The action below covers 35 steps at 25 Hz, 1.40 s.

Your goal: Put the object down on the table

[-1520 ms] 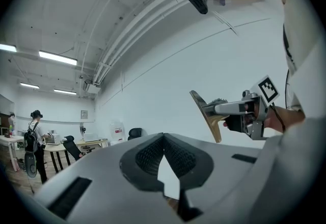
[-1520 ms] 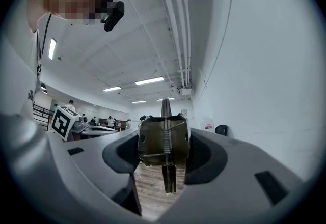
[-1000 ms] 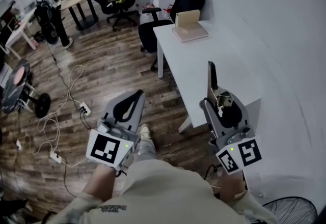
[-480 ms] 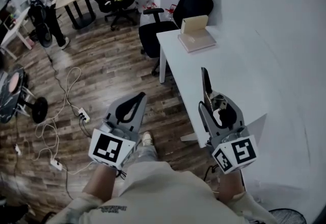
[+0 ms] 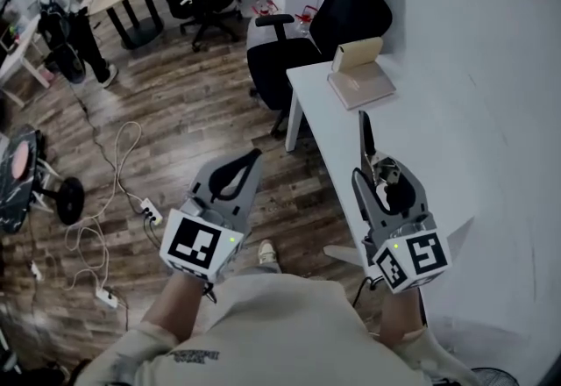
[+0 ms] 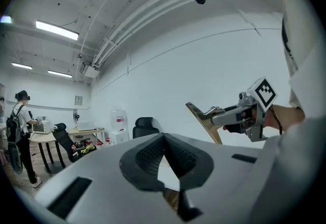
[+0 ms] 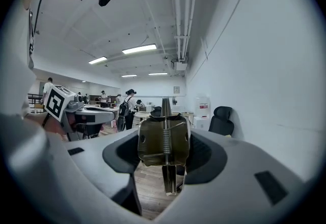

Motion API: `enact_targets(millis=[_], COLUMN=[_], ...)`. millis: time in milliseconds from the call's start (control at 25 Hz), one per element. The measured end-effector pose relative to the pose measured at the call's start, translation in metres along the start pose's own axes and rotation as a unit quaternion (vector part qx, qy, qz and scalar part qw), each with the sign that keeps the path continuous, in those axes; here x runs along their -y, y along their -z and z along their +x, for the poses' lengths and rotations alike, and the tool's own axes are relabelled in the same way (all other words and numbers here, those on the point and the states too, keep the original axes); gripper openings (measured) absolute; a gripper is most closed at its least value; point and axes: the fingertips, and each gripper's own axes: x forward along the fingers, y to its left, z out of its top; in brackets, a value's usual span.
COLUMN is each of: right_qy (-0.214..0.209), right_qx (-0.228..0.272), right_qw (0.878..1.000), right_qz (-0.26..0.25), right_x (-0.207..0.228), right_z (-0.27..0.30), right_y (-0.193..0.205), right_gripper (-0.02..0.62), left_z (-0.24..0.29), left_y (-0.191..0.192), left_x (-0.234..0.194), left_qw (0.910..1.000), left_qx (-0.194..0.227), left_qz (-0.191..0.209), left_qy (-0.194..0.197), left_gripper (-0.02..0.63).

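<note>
My right gripper [image 5: 383,185] is shut on an olive-bronze metal spring clip [image 5: 366,147], whose long flat blade sticks out forward past the jaws. In the right gripper view the clip [image 7: 164,141] fills the gap between the dark pads, spring upright in the middle. The clip hangs in the air over the near left edge of the white table [image 5: 421,139]. My left gripper [image 5: 230,181] is over the wooden floor, left of the table, jaws shut with nothing held. In the left gripper view its pads [image 6: 147,156] meet, and the right gripper [image 6: 244,115] shows beyond with the clip [image 6: 205,122].
A tan open box [image 5: 361,75] lies on the table's far end. A black office chair [image 5: 337,20] stands behind the table, next to the white wall. Cables and a power strip [image 5: 149,213] lie on the floor at left. A person [image 5: 66,16] stands by far desks.
The head view has shifted: table, box and chair now sit further right and lower. Both grippers keep their pose, and the clip stays in the right one.
</note>
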Motion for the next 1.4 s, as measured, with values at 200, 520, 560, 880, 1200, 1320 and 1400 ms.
enact_targets(millis=[200, 520, 560, 880, 1200, 1320, 1400], right_qy=[0.003, 0.023, 0.024, 0.027, 0.029, 0.030, 0.028], right_qx=[-0.012, -0.018, -0.018, -0.017, -0.051, -0.065, -0.077], right_qw=[1.000, 1.000, 1.000, 0.999, 0.998, 0.997, 0.997], right_qz=[-0.001, -0.007, -0.010, -0.009, -0.009, -0.006, 0.000], right_x=[-0.004, 0.013, 0.015, 0.040, 0.090, 0.118, 0.137], right_z=[0.052, 0.099, 0.104, 0.144, 0.220, 0.257, 0.285], right_y=[0.003, 0.005, 0.005, 0.015, 0.038, 0.050, 0.056], right_gripper=[0.230, 0.230, 0.230, 0.230, 0.230, 0.230, 0.230], left_z=[0.020, 0.047, 0.051, 0.082, 0.151, 0.194, 0.224], left_y=[0.008, 0.021, 0.022, 0.037, 0.055, 0.066, 0.070], left_x=[-0.050, -0.093, -0.096, -0.118, -0.161, -0.180, -0.195], left_qw=[1.0000, 0.9995, 0.9995, 0.9996, 0.9994, 0.9991, 0.9990], left_qx=[0.000, 0.005, 0.007, 0.003, -0.017, -0.029, -0.035], left_qz=[-0.004, -0.032, -0.031, -0.026, -0.030, -0.029, -0.029], left_qy=[0.002, -0.002, -0.003, -0.010, -0.010, -0.008, -0.005], left_gripper=[0.020, 0.020, 0.021, 0.021, 0.020, 0.021, 0.021])
